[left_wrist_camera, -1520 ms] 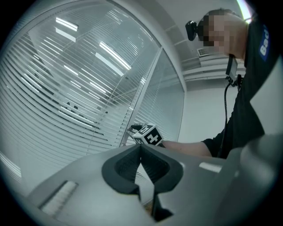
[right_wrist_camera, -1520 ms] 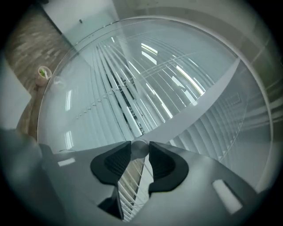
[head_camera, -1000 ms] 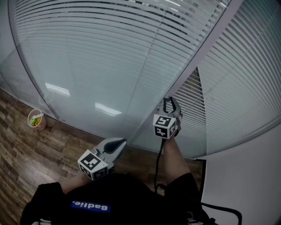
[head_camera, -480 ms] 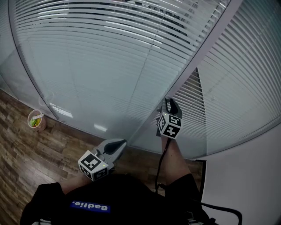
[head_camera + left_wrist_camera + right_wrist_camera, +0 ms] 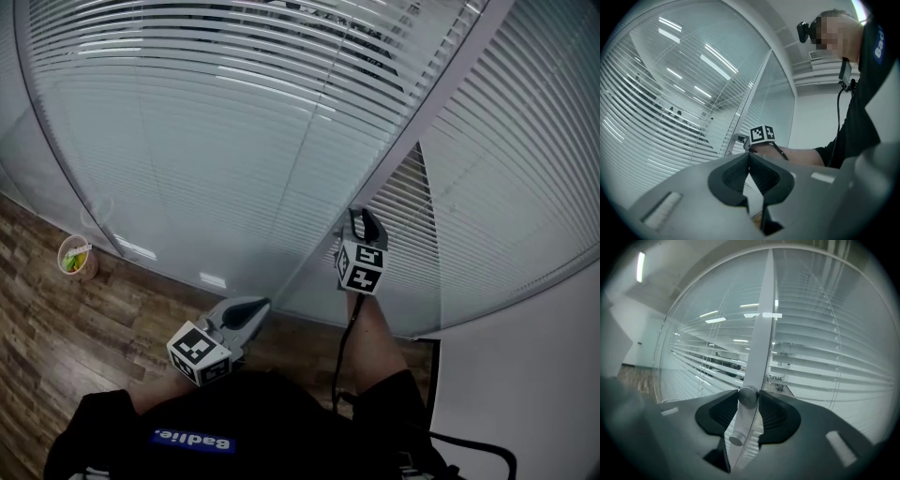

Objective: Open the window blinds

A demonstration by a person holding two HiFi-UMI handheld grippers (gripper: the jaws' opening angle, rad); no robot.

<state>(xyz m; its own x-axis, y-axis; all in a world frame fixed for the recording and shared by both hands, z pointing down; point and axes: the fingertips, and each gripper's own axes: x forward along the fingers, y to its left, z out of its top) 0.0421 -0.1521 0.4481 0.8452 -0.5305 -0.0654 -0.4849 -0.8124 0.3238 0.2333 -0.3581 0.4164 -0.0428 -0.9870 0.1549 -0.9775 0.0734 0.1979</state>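
White slatted blinds (image 5: 234,122) hang behind curved glass on both sides of a pale frame post (image 5: 422,112). A small round metal knob (image 5: 748,397) sticks out of that post. My right gripper (image 5: 361,217) reaches level to the post and is shut on the knob, which sits between both pads; its jaws have just been opening a little. A second knob (image 5: 736,439) sits lower on the post. My left gripper (image 5: 255,307) hangs lower left, short of the glass, shut with nothing in it. In the left gripper view its tips (image 5: 749,157) meet, and the right gripper's marker cube (image 5: 762,134) shows beyond.
A paper cup (image 5: 75,258) with something green and yellow inside stands on the wood floor (image 5: 56,328) by the glass at left. A white wall (image 5: 525,394) closes the right side. A black cable (image 5: 337,347) runs along the right forearm.
My right gripper has rolled on the knob; its marker cube now shows different faces. The slats near the top have tilted, showing more dark gaps. The left gripper kept still.
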